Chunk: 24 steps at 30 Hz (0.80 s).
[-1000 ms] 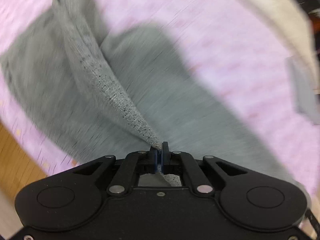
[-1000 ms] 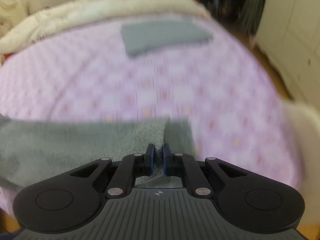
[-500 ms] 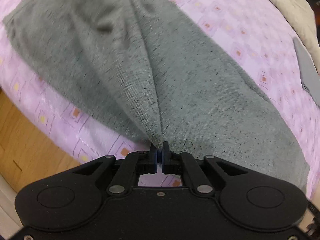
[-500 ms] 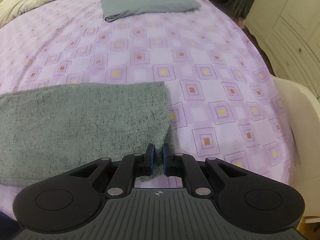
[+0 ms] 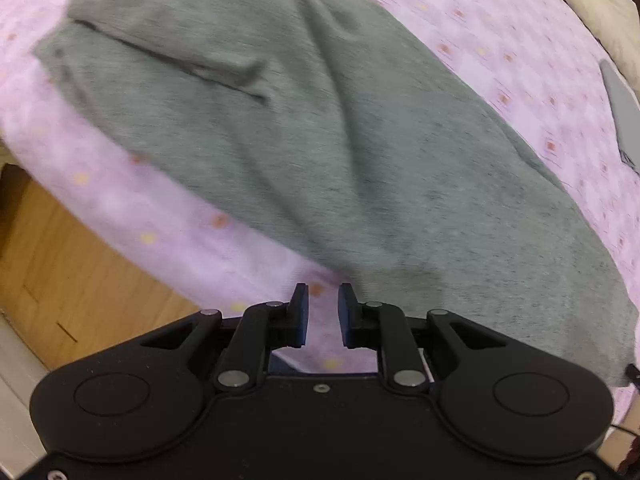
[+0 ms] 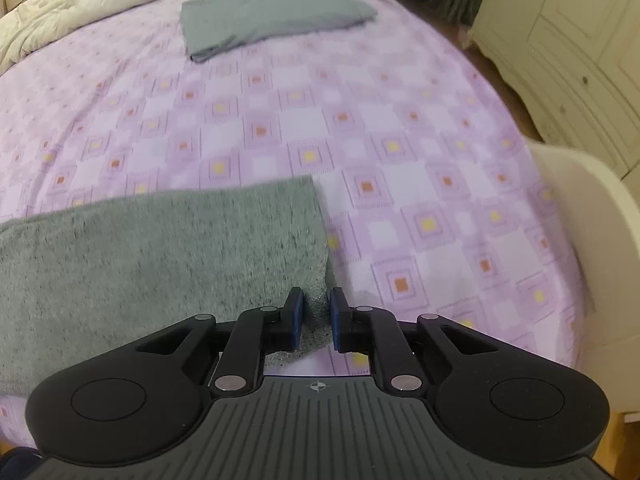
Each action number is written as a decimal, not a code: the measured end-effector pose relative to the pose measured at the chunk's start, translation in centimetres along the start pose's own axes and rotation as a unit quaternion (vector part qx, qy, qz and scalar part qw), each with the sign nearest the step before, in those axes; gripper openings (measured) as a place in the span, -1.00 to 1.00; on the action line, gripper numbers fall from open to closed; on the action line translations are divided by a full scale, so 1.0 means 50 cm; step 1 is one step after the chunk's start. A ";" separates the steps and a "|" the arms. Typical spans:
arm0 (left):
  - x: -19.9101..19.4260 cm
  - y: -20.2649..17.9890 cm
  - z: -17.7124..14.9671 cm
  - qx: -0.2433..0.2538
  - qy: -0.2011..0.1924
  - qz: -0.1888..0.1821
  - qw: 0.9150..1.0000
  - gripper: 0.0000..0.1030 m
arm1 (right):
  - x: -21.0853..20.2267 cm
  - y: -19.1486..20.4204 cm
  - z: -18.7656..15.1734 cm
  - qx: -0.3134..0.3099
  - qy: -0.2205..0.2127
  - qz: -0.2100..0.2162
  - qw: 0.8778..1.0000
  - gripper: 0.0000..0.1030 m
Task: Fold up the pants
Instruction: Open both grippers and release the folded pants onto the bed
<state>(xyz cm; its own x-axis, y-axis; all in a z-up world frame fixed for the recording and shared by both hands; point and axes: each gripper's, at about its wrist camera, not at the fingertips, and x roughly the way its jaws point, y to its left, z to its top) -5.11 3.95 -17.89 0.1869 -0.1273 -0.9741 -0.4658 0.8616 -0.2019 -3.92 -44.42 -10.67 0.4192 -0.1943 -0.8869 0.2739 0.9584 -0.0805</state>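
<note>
the grey pants (image 5: 360, 140) lay folded flat on the bed (image 6: 360, 128), filling the middle of the left wrist frame and the lower left of the right wrist frame. the left hand-held gripper (image 5: 322, 312) was opening, with only the purple sheet between its pads, beside the cloth's edge. the right hand-held gripper (image 6: 316, 316) was opening too, a pants corner lying loose between its pads. a folded grey cloth (image 6: 272, 16) sat at the top, near a cream quilt (image 6: 80, 12).
</note>
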 end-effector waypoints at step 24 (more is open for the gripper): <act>-0.086 0.336 0.362 0.188 -0.121 0.109 0.969 0.08 | -0.157 0.685 -0.079 -0.173 -0.028 0.185 0.967 -0.72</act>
<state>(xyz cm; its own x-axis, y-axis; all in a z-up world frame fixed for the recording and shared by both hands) 1.91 27.85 -15.27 0.3371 0.1582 -0.9281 -0.1786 0.9786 0.1020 -1.23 -9.25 -8.27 0.4824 0.1744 -0.8584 -0.2053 0.9752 0.0827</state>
